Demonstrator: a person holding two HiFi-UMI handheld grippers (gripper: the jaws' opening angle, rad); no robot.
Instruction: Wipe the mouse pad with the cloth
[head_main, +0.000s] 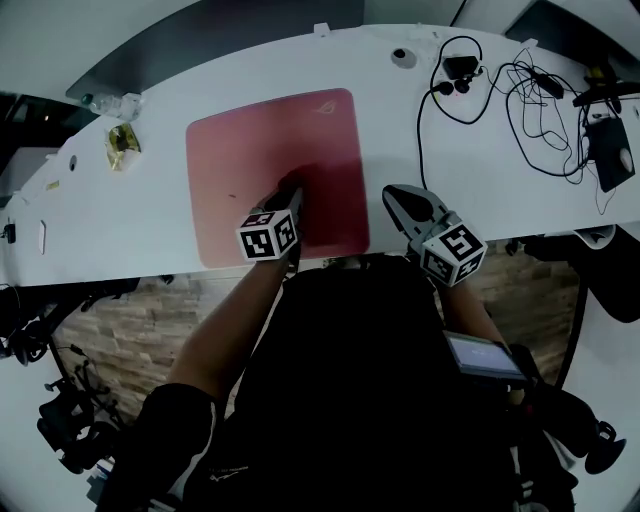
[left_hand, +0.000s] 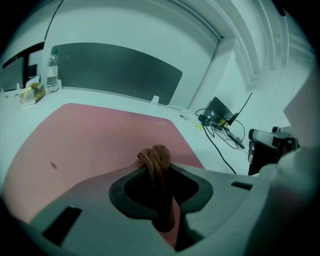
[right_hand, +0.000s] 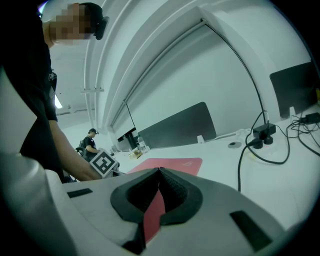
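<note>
the pink mouse pad (head_main: 250, 160) lies flat on a white desk (head_main: 480, 170), its near edge close to the desk's front edge. a brown cloth (left_hand: 156, 162) is bunched over the pad's right half, towards the near edge, and shows in the head view as a dark wad (head_main: 291, 186) at the tip of the left gripper (head_main: 287, 203). seen from the left gripper view, the left gripper (left_hand: 159, 172) is clenched on the cloth: the folded fabric runs up between the two jaws and bulges out past their tips above the pad (left_hand: 90, 135). whether the cloth presses on the pad cannot be told.

the right gripper (head_main: 400, 203) hangs over bare desk just beside the pad's near right corner, apart from it. in its own view the right gripper (right_hand: 160, 171) is closed with the jaw tips meeting and nothing between them; a strip of the pad (right_hand: 170, 164) shows through the gap lower down.

at the desk's far left sit a yellow packet (head_main: 123, 145) and a clear bottle (left_hand: 52, 70). a tangle of black cables (head_main: 540, 110) spreads over the far right, well apart from the pad. a dark partition panel (left_hand: 115, 72) stands behind the desk. a second person (right_hand: 90, 142) is in the distance in the right gripper view.
</note>
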